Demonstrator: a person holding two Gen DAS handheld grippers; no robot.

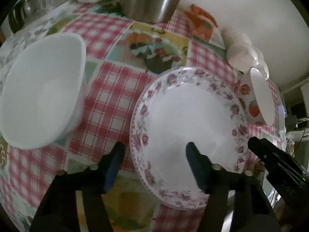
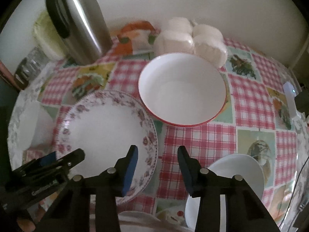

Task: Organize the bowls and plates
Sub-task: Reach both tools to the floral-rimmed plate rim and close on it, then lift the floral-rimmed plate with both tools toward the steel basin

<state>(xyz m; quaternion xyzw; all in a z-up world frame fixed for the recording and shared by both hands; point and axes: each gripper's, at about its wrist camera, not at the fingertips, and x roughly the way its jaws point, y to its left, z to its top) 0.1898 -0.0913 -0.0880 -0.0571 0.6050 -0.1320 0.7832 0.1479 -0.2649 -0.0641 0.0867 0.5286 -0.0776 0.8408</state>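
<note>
Straddling the near rim of the floral plate [image 1: 185,123], flat at lower centre, my left gripper [image 1: 154,164] stands spread, untouching. My right gripper [image 2: 157,169] gapes beside it; red-rimmed bowl [image 2: 182,89] above, thermos [image 2: 81,21] upper left.

A glossy, smooth ceramic look is shown by the flowered plate [image 2: 108,123] and by the red-rimmed bowl [image 2: 182,89] ahead of the right gripper. Brushed metal is seen on the flask [image 2: 81,19] beyond; the checked tablecloth [image 2: 251,100] appears slick, like plastic.
</note>
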